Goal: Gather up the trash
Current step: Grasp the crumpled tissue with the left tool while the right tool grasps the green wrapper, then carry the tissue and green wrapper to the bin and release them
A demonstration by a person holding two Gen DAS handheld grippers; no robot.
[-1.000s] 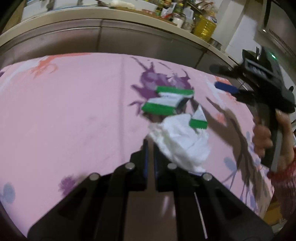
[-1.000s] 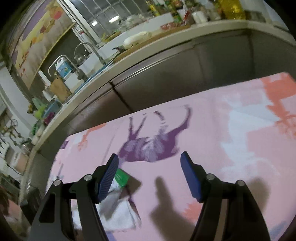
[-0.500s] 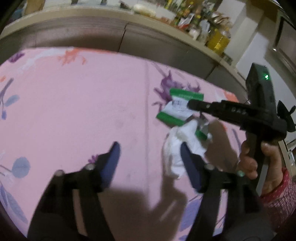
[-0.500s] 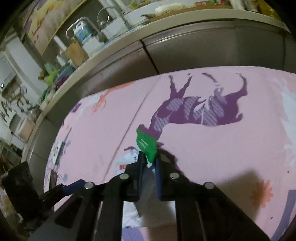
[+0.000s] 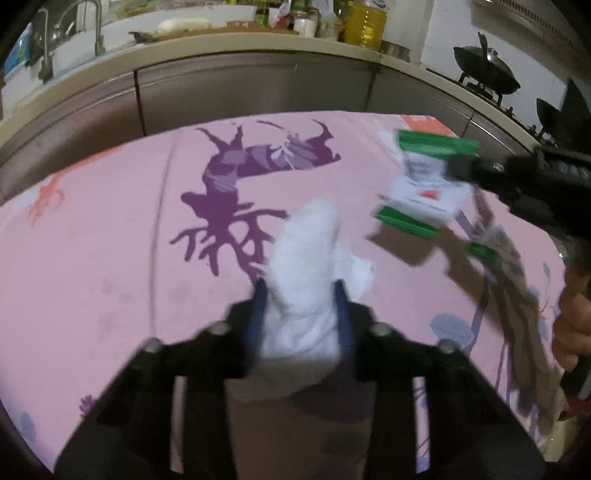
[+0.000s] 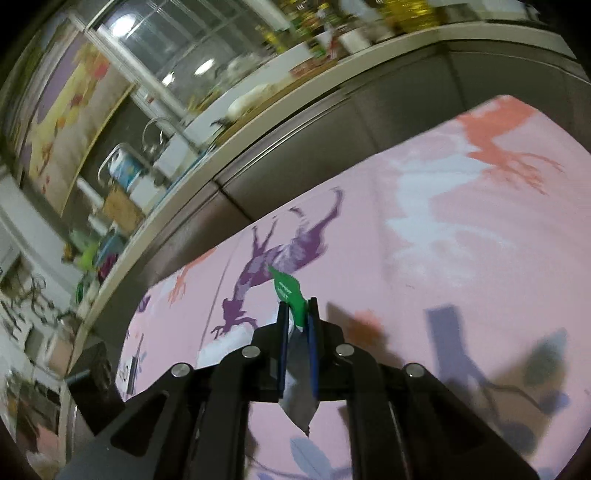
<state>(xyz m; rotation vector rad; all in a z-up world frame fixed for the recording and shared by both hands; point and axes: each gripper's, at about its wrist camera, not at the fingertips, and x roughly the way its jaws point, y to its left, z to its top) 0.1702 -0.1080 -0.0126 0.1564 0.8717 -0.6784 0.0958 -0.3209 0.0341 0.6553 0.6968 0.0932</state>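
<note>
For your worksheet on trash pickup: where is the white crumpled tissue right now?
The crumpled tissue sits clamped in the left gripper, above the pink tablecloth.

Home kitchen (faucet (image 5: pixel 96 26), wok (image 5: pixel 485 68))

pink printed tablecloth (image 5: pixel 110 236), steel cabinets (image 5: pixel 221 92), window (image 6: pixel 177 48)

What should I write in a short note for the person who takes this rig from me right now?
Left gripper: shut on the white tissue, held above the pink tablecloth.
Right gripper: shut on the green-and-white wrapper, also lifted off the cloth; its green edge sticks out past the fingertips.
Done: both visible pieces of trash are picked up.
Left: carry both to a bin. No bin shows in either view, so find it first. I see no other trash on the visible part of the cloth.
</note>
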